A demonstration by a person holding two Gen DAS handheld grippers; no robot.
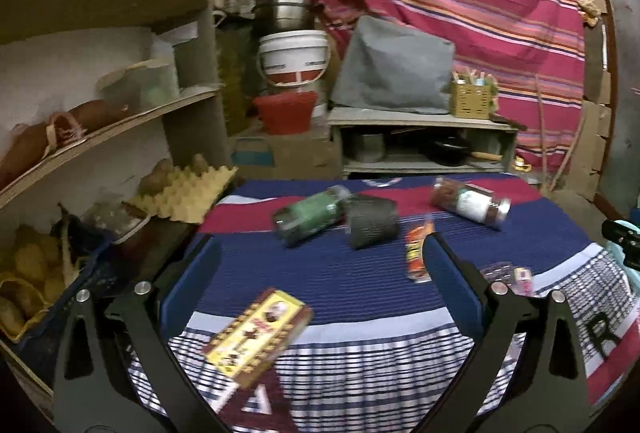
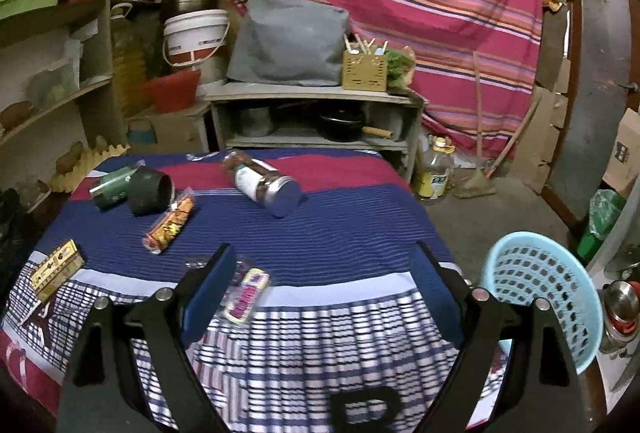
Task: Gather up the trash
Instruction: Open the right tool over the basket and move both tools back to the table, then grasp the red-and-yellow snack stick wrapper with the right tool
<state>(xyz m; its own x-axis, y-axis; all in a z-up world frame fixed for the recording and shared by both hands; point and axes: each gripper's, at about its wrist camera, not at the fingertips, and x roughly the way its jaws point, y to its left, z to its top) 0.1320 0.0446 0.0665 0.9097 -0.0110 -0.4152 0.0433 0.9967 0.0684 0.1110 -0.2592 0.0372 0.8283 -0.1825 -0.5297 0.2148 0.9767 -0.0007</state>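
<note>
Both grippers, left (image 1: 320,273) & right (image 2: 320,285), are held wide open & empty over scattered trash; yellow carton (image 1: 258,339) lies nearest, but round jars (image 2: 262,183) could be nudged off the cloth-covered table (image 2: 340,233).

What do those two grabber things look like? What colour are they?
Both look the same. The left gripper and the right gripper each have two black angular arms with triangle-shaped cutouts and round silver bolts. The fingers are flat, padded in dark blue. No cables, writing or sleeves show.
</note>
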